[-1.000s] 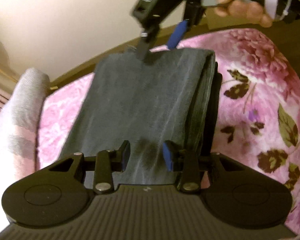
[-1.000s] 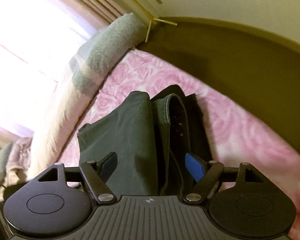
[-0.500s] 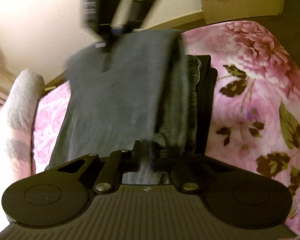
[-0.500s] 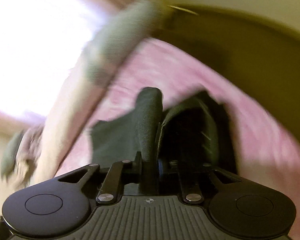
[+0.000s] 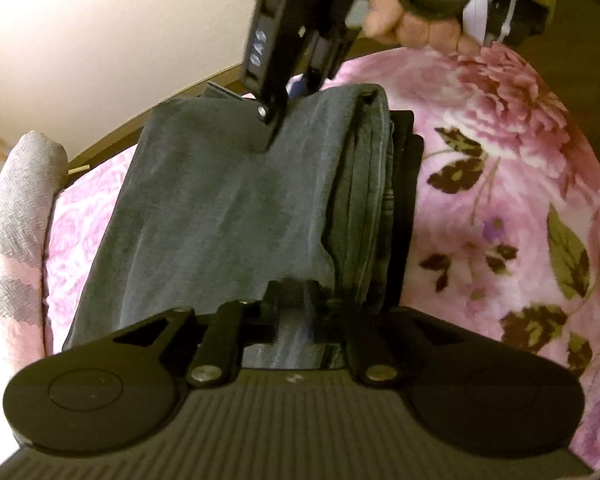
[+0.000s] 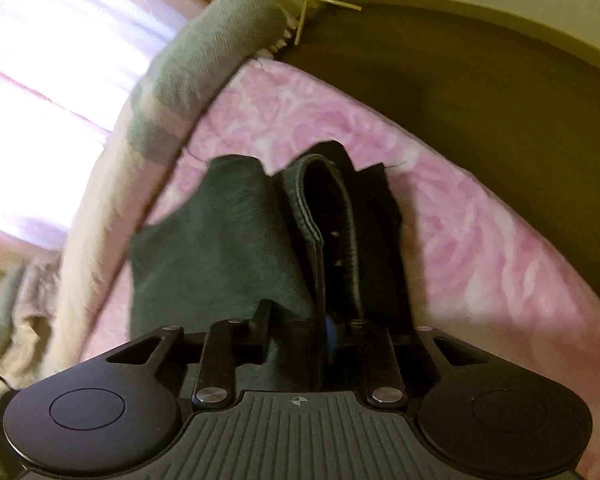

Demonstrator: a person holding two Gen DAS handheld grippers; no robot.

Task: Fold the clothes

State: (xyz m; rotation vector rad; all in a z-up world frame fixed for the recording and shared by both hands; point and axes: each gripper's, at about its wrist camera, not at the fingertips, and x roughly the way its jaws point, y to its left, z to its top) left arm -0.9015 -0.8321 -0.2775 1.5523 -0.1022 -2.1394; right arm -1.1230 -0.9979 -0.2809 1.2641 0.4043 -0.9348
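A dark grey garment (image 5: 228, 200) lies folded lengthwise on the pink floral bedspread (image 5: 500, 208); its stacked edges show at its right side. My left gripper (image 5: 296, 300) is shut on the near end of the garment. My right gripper (image 5: 288, 92), held by a hand, is shut on the far end. In the right wrist view the right gripper (image 6: 300, 320) pinches the garment (image 6: 220, 240), which hangs slightly lifted, with a darker folded layer (image 6: 340, 232) beside it.
A grey and pink striped blanket roll (image 5: 20, 200) lies along the left of the bed and also shows in the right wrist view (image 6: 188, 80). A bright window (image 6: 40, 80) is behind it. Dark floor (image 6: 480, 80) lies beyond the bed edge.
Both grippers were open around the garment's ends a second ago. Both have closed on the cloth and lifted its ends slightly.
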